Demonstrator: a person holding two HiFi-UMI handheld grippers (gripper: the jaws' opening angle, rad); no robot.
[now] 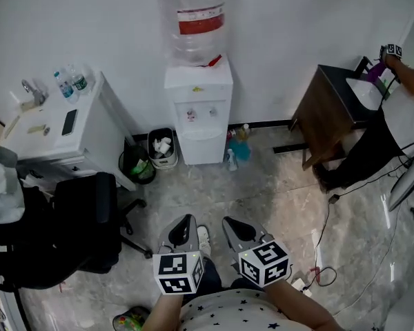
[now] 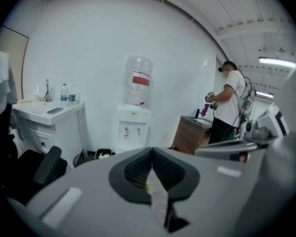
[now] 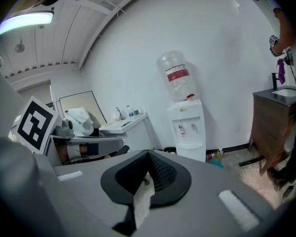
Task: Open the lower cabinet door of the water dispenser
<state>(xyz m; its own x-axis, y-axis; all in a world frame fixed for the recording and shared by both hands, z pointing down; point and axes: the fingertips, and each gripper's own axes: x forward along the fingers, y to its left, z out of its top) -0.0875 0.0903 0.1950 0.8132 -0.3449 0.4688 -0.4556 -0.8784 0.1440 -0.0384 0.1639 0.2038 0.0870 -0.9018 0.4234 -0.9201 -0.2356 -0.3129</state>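
The white water dispenser [image 1: 198, 109] stands against the far wall with a clear bottle [image 1: 196, 16] on top. Its lower cabinet door [image 1: 201, 148] sits flush and closed. Both grippers are held low near the person's body, well short of the dispenser. My left gripper [image 1: 186, 225] and right gripper [image 1: 233, 227] are side by side, each shut with nothing held. In the left gripper view the dispenser [image 2: 133, 127] is far beyond the closed left gripper [image 2: 151, 153]. The right gripper view shows the dispenser [image 3: 187, 127] far past the closed right gripper [image 3: 148, 155].
A white desk [image 1: 90, 126] with bottles and a phone stands at left, and a black office chair [image 1: 83, 219] is in front of it. Two bins [image 1: 152, 156] and spray bottles [image 1: 237, 148] flank the dispenser. A wooden cabinet [image 1: 328, 116], another person [image 1: 400, 109] and floor cables [image 1: 324, 254] lie right.
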